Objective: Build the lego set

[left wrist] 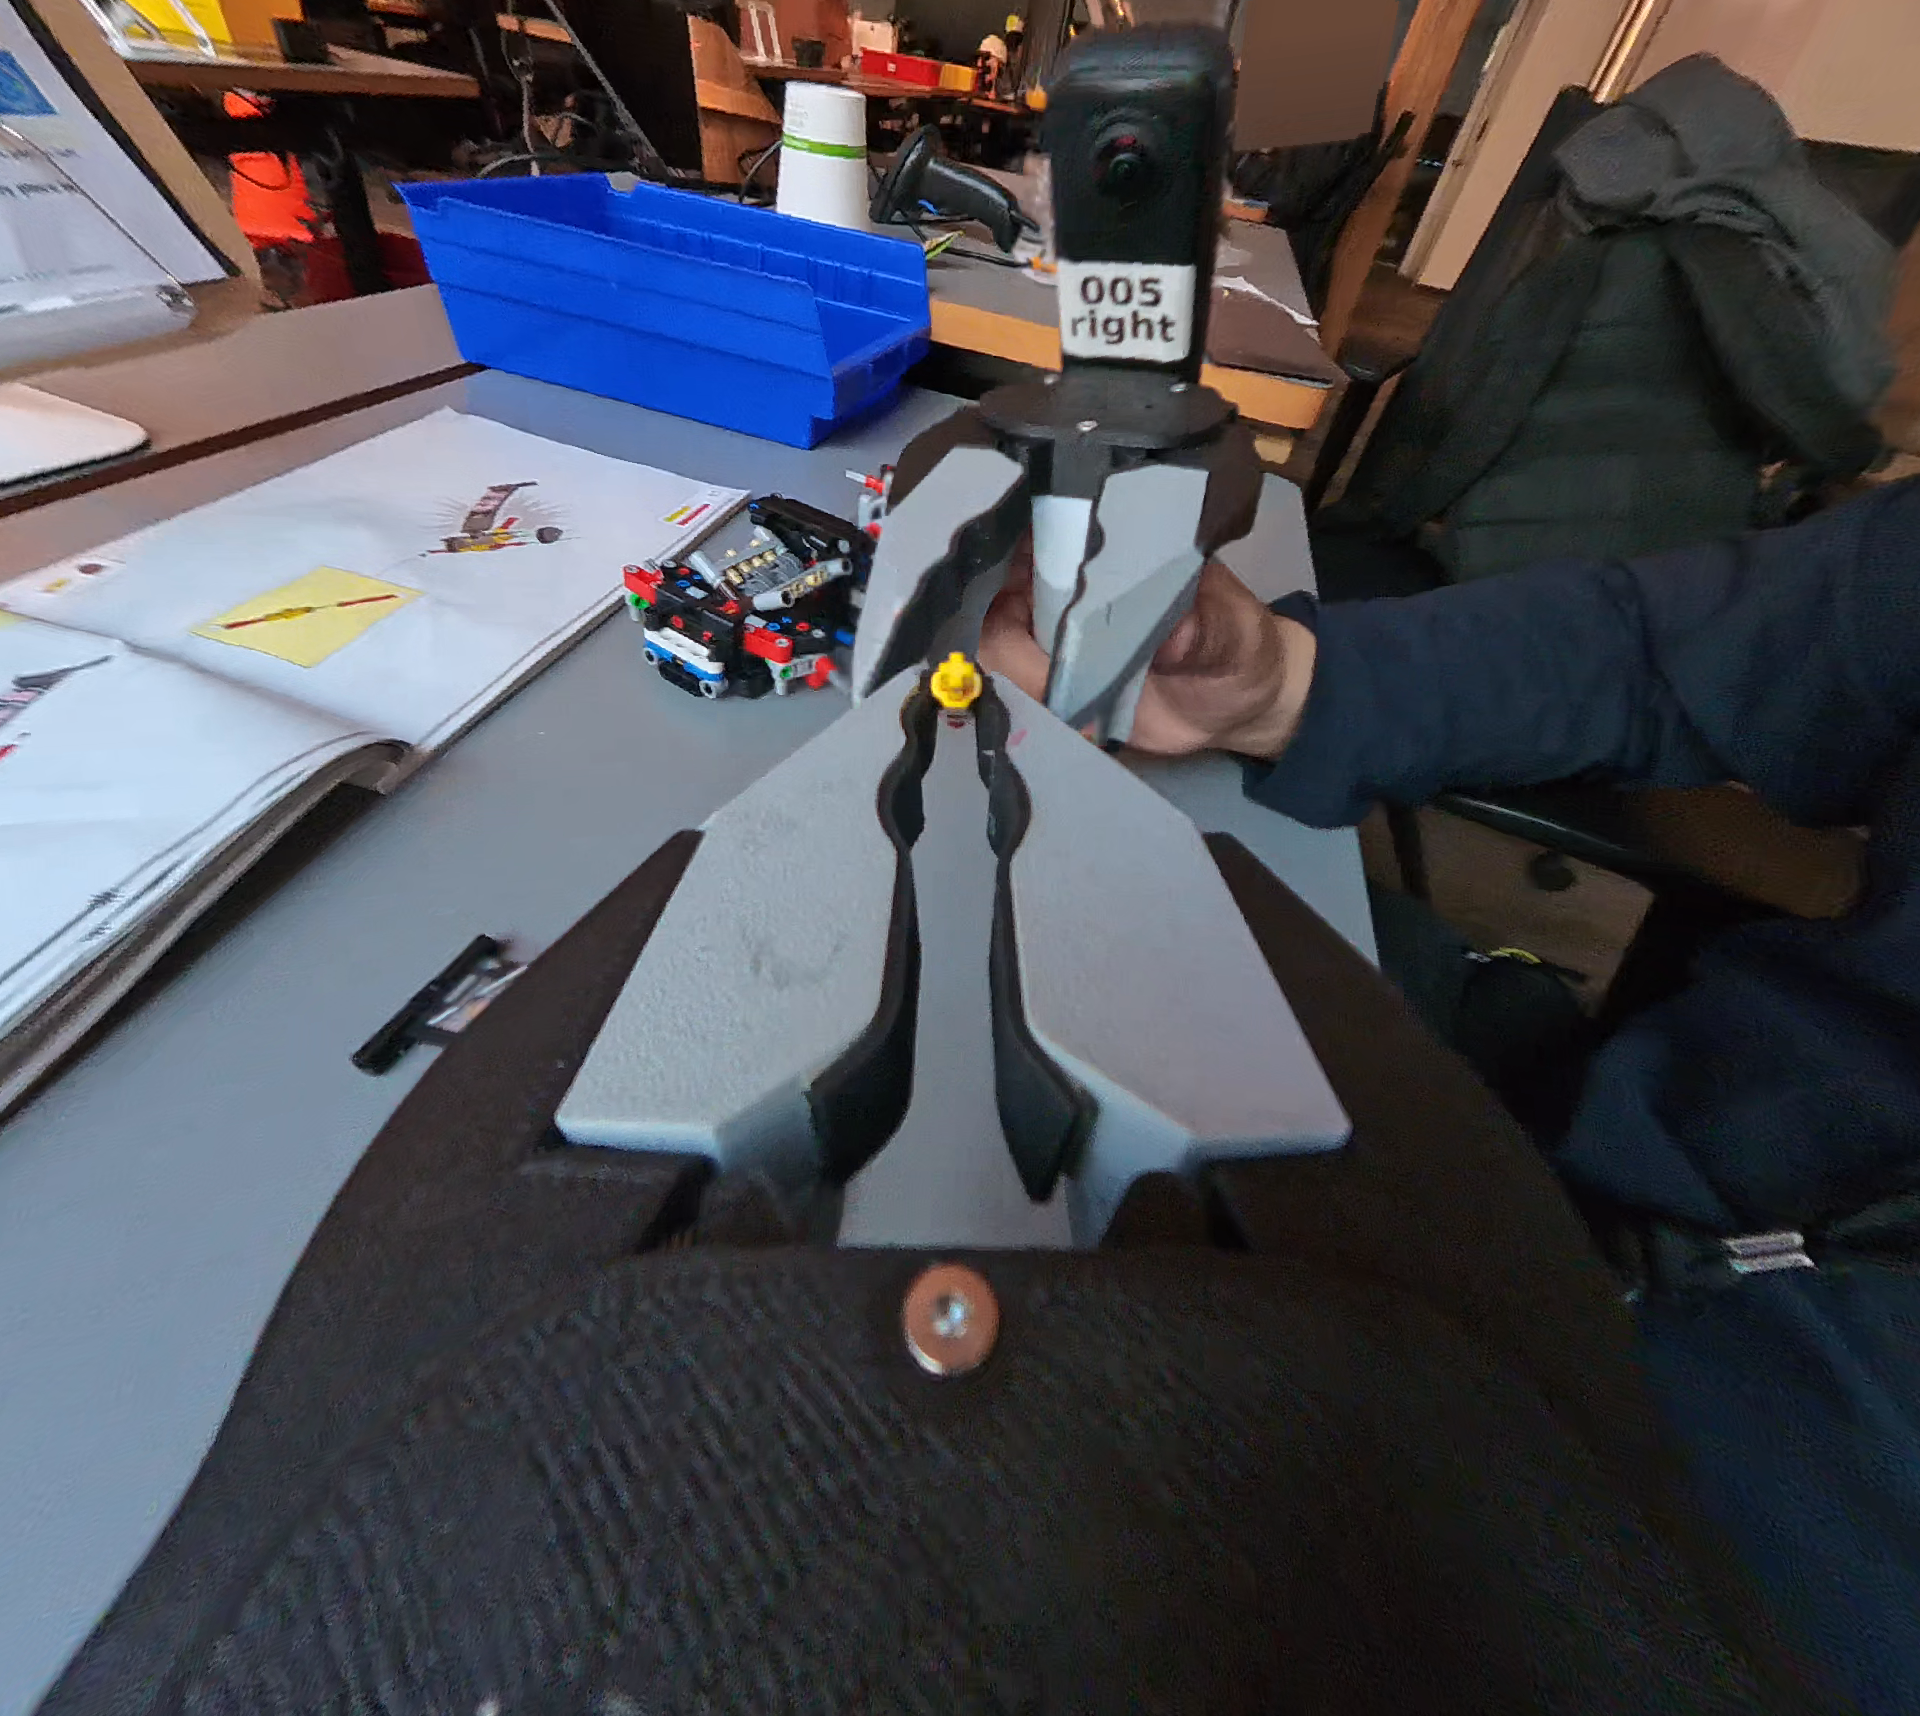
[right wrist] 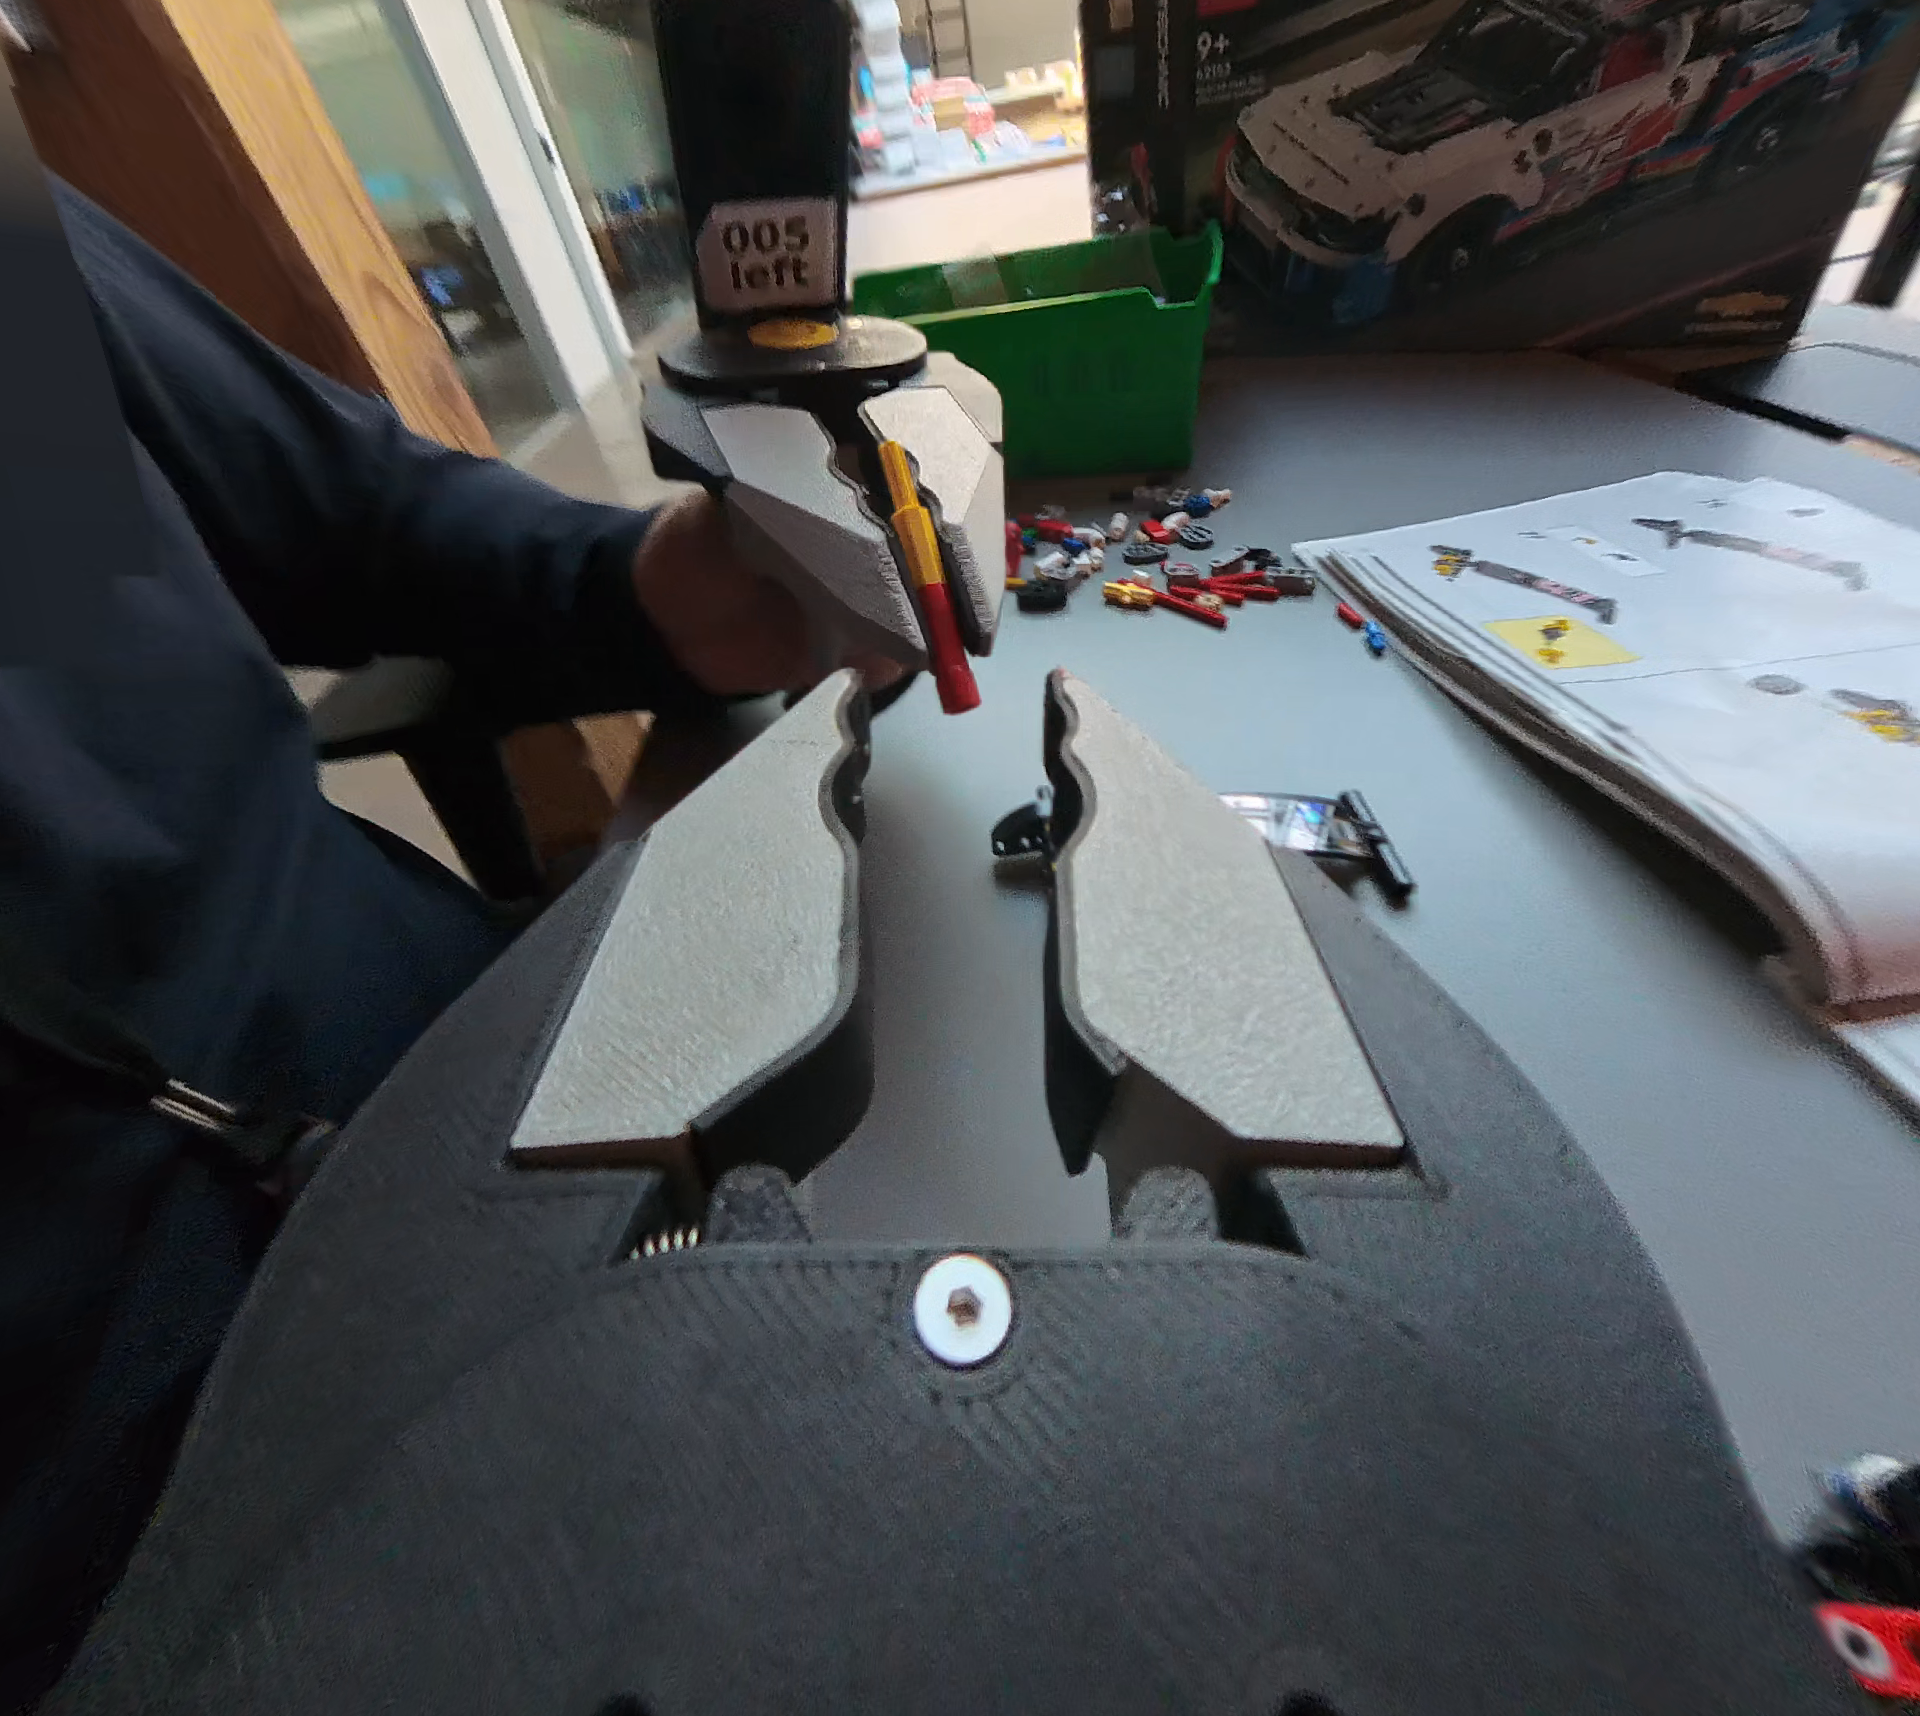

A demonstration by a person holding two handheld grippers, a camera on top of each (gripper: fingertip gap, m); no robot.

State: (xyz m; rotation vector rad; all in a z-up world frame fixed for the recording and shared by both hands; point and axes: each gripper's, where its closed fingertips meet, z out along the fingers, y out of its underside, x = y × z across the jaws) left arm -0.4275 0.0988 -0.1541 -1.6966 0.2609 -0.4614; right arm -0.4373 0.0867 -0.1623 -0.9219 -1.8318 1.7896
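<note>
My left gripper [left wrist: 954, 702] is shut on a thin rod with a yellow part and a red part; its yellow end [left wrist: 954, 682] shows at my fingertips. In the right wrist view the left gripper [right wrist: 948, 643] points down towards me, and the rod [right wrist: 920, 560] lies along its pads with the red end sticking out. My right gripper [right wrist: 956, 698] is open. The rod's red tip [right wrist: 958, 684] hangs between its fingertips, and neither pad presses on it. In the left wrist view the right gripper [left wrist: 982, 705] faces mine with its fingers spread to either side of the rod's end.
A partly built brick model [left wrist: 758, 606] and an open instruction booklet [left wrist: 312, 606] lie on the grey table [left wrist: 520, 783], with a blue bin [left wrist: 665, 295] behind. Loose pieces [right wrist: 1174, 565], a green bin [right wrist: 1060, 357], the set's box [right wrist: 1507, 108] and a small black part [right wrist: 1023, 825] also show. Left and right tips are no more than a few centimetres apart.
</note>
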